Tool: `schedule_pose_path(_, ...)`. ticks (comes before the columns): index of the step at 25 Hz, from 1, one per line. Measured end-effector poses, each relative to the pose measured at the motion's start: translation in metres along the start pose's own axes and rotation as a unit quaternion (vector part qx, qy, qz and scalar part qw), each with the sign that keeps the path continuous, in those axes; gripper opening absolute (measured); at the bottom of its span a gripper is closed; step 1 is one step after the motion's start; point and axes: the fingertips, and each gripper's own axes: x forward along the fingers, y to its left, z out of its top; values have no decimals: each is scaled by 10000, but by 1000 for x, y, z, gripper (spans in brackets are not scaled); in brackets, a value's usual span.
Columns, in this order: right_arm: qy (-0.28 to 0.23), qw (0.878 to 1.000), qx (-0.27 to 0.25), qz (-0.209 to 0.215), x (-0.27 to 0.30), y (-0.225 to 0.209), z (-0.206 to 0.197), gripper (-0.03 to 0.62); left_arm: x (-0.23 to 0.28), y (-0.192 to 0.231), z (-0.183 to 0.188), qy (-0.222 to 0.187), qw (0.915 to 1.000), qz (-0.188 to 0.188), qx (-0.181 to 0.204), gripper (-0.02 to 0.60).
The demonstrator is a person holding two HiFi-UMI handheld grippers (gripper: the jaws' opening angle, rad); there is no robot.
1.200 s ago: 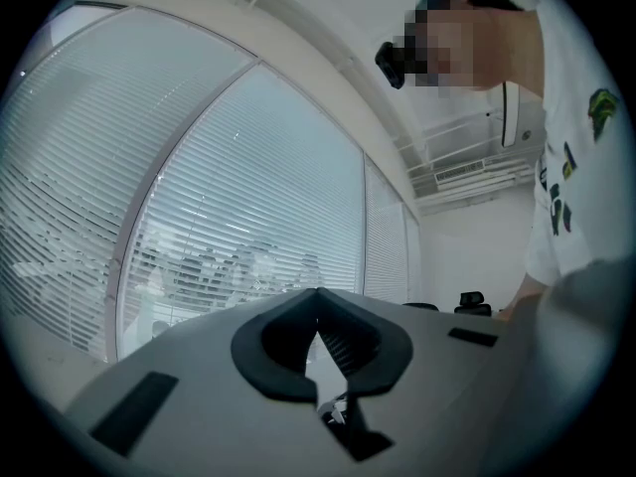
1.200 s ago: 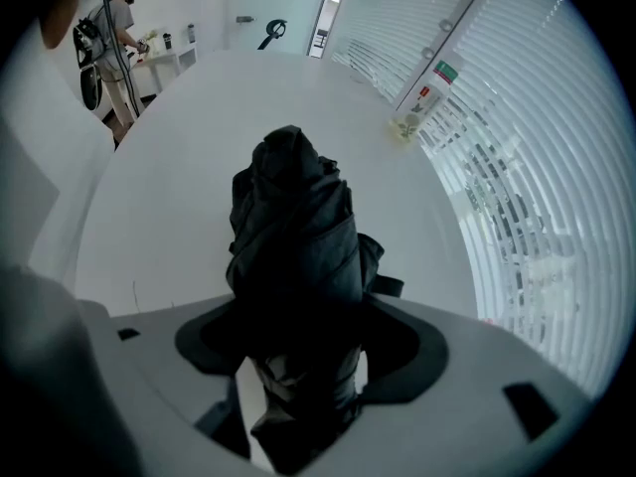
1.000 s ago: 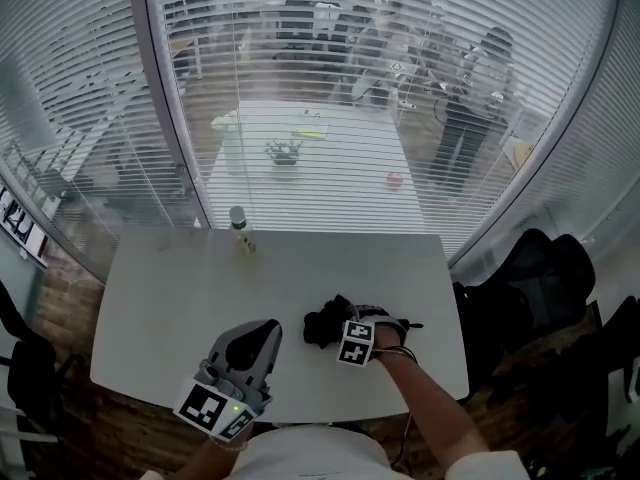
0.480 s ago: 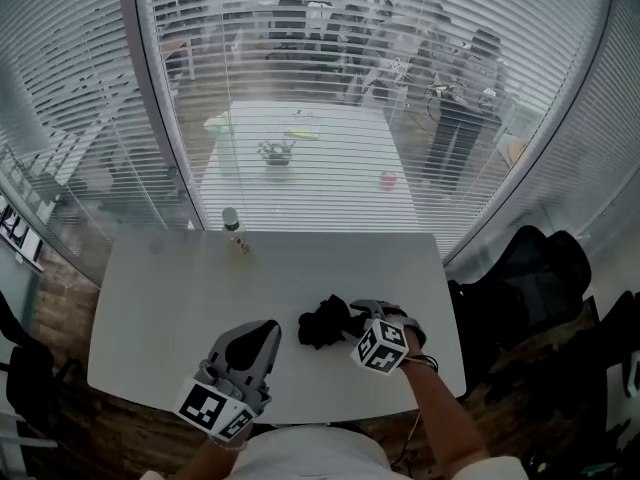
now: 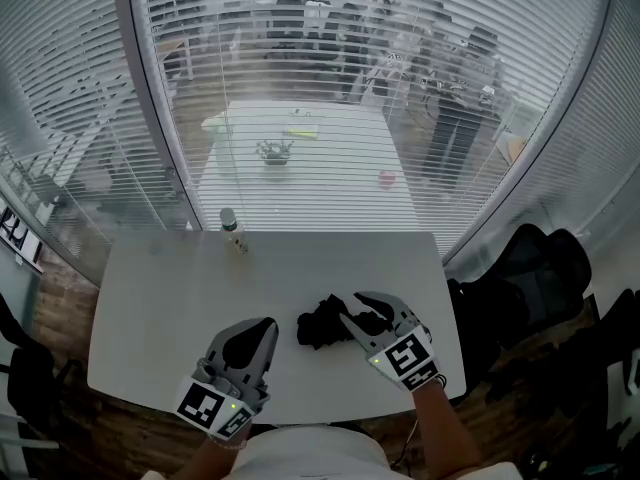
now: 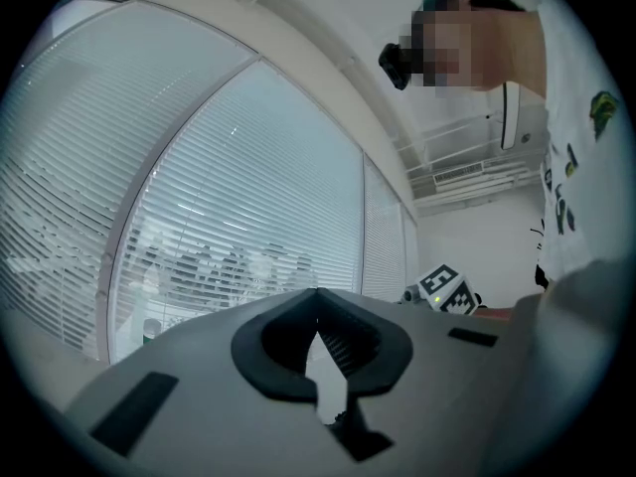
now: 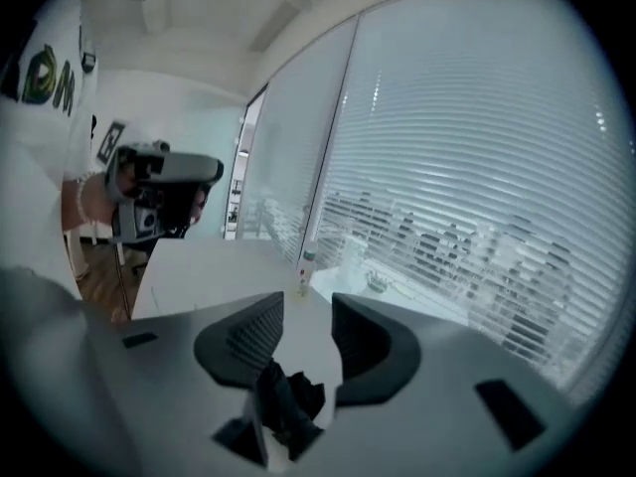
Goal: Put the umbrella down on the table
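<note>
Two tongs: the left tongs (image 5: 266, 324) and the right tongs (image 5: 356, 306), both mine, over the near half of the table (image 5: 160, 298).
Near edge: runs just under my hands, against my body.
Far edge: meets a glass wall with blinds (image 5: 300, 88); a small bottle (image 5: 232, 230) stands there, toward the left corner.
Right edge: dark bags (image 5: 535, 273) on the floor beside it.
Open room: white top lies free on the left side and from the middle up to the bottle.
Umbrella (image 5: 320, 325): lying on the table between my two tongs, nearer the right pair, touched by neither.
Umbrella's look: black, folded short, its cloth loose and crumpled into a lump.
Left grip: tips pressed together on nothing, hanging above the near edge.
Right grip: jaws apart with a plain gap; they have just been closing, yet nothing sits between the pads. The umbrella shows through the gap, lower down on the table.
</note>
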Motion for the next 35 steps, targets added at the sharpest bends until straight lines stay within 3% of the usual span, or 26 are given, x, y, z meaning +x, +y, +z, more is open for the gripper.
schedule_pose_path(6, -905, 9935, 558, -412, -33, -11, 43, 137, 1, 3, 0, -4, 10000, 40, 3, 11)
schedule_pose_path(12, -1426, 9830, 982, -608, -60, -14, 70, 126, 3, 4, 2, -5, 10000, 54, 20, 11)
schedule_pose_path(19, -1704, 9747, 1251, -727, -80, -7, 83, 91, 4, 4, 3, 8, 10000, 51, 39, 11)
schedule_pose_path(35, -1619, 9755, 1198, -882, -81, 1, 80, 61, 6, 6, 8, -29, 10000, -11, 49, 11)
